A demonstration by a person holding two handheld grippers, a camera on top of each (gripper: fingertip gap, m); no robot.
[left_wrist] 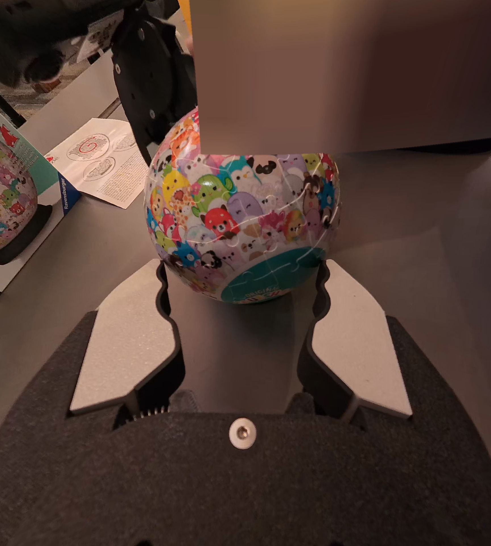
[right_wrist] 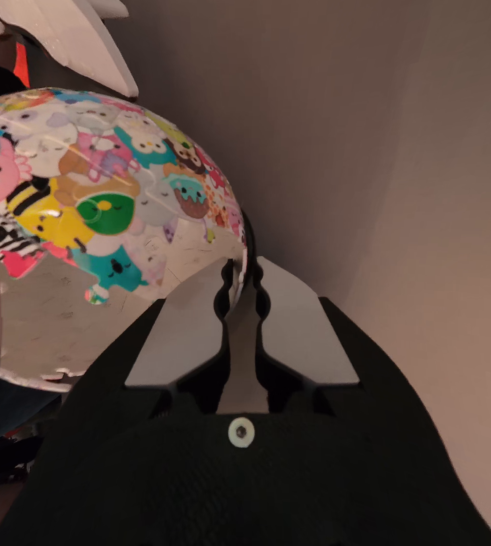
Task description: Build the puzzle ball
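Ball [left_wrist: 238,218] sits on the grey table [left_wrist: 415,266], partly built shell, pale inside showing in the right wrist view. Right gripper [right_wrist: 242,266]: fingers nearly together, pinching the shell's rim. Left gripper [left_wrist: 242,266]: fingers spread wide, tips flanking the ball's near underside. Box [left_wrist: 10,206] left; leaflet [left_wrist: 102,162] beyond it.

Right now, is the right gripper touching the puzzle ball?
Touching. The right wrist view shows the right gripper with its fingers closed on the rim of the puzzle ball, one finger inside the shell and one outside, no gap visible at the edge.
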